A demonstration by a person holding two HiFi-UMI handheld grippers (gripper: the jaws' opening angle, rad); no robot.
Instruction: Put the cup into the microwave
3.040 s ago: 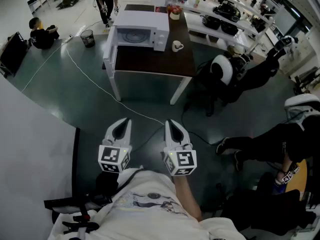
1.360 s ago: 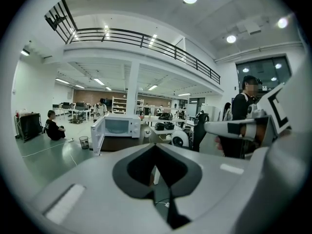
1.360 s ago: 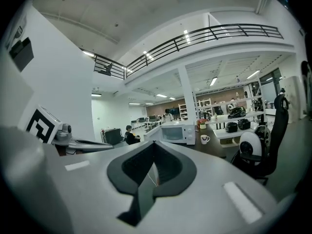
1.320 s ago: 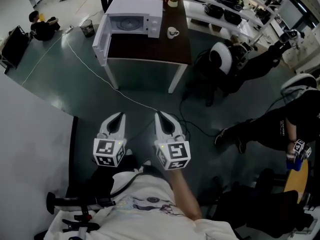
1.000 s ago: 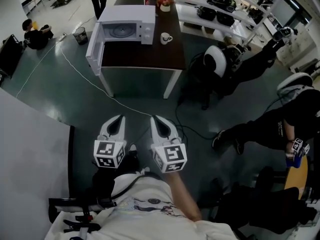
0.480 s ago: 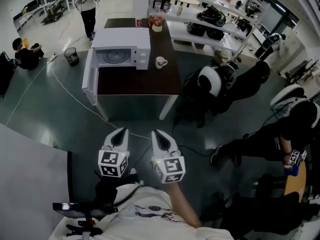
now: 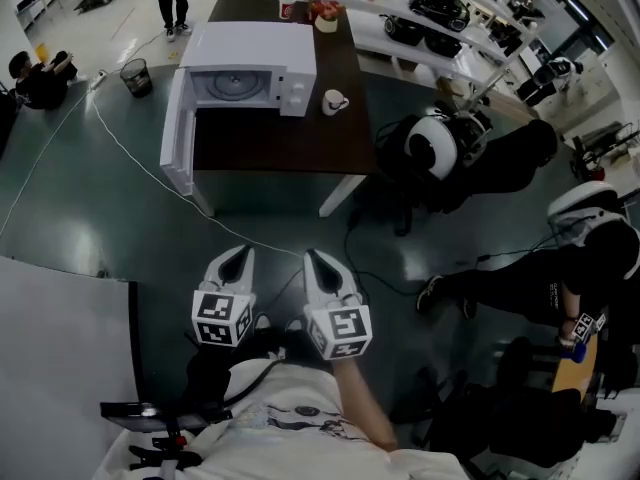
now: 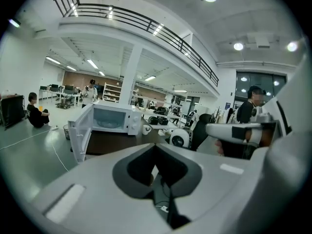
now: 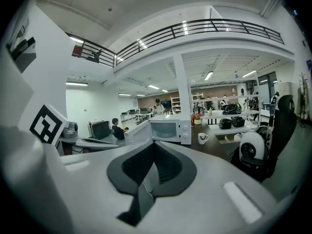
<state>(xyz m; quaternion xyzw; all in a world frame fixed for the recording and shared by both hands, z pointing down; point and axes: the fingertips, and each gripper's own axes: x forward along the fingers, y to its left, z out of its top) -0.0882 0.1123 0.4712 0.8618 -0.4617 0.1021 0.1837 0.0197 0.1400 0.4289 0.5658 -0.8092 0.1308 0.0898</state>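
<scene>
A white cup [image 7: 335,101] stands on a dark brown table [image 7: 290,143], just right of a white microwave [image 7: 250,63] whose door [image 7: 178,133] hangs open to the left. The cup [image 9: 203,138] and microwave [image 9: 168,130] also show far ahead in the right gripper view, and the microwave [image 8: 112,120] in the left gripper view. My left gripper [image 7: 237,259] and right gripper [image 7: 318,262] are side by side over the floor, well short of the table. Both are shut and hold nothing.
A white cable [image 7: 140,158] trails across the dark floor past the table leg. White-and-black robots [image 7: 440,148] and a seated person [image 7: 560,278] are to the right. Shelves [image 7: 440,18] stand behind the table. A bin [image 7: 137,76] and people [image 7: 35,73] are far left.
The table and microwave have drawn closer and sit larger in the head view. Both grippers kept their side-by-side pose, shut.
</scene>
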